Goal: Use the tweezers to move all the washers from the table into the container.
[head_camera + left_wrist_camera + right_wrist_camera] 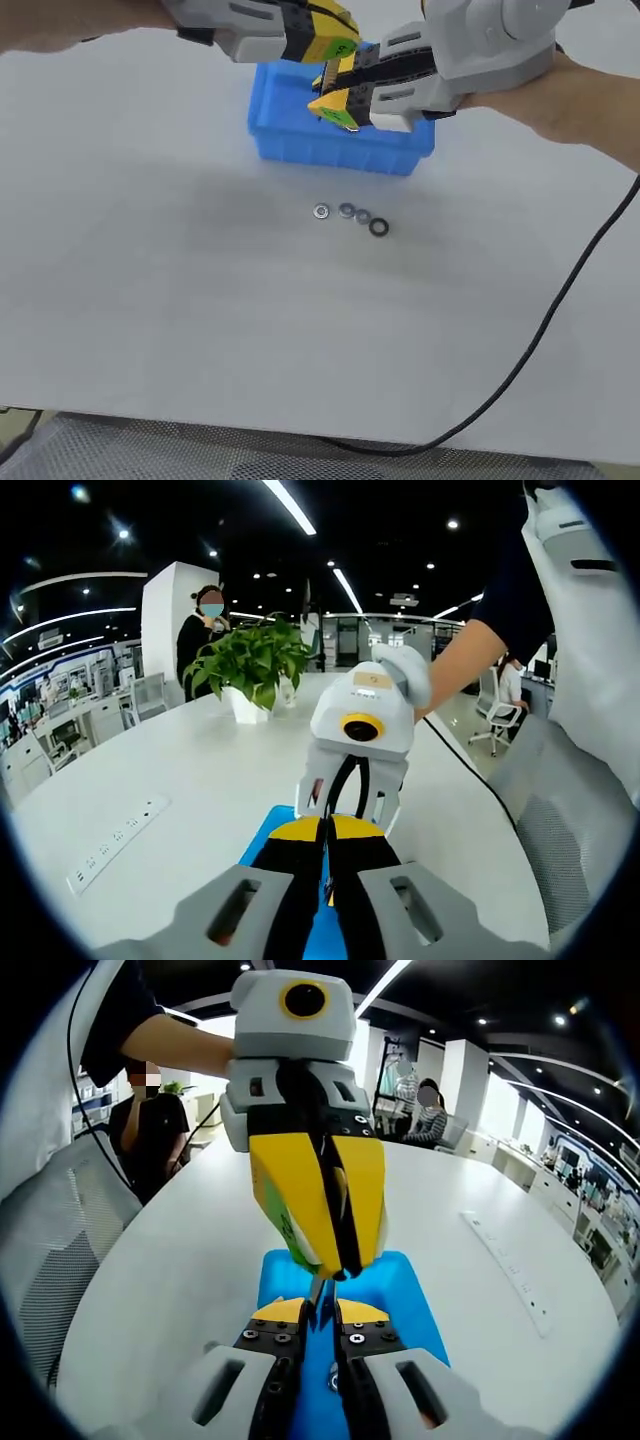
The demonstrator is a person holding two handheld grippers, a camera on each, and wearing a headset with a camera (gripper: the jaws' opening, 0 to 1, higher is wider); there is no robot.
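Seen from the head view, the left gripper comes in from eleven o'clock over a pale grey table. Its yellow jaws are pressed together on slim metal tweezers that stick out past the tips. Under the jaws, near twelve o'clock, sits a blue container. At six o'clock from the container, a short way apart on the bare tabletop, four washers lie in a close row, the rightmost one dark. The right gripper reaches in from one o'clock and meets the left tip to tip above the container. Its jaws are drawn to a narrow slit around the tweezers' free end, and whether they pinch it cannot be made out. A black cable trails toward five o'clock.
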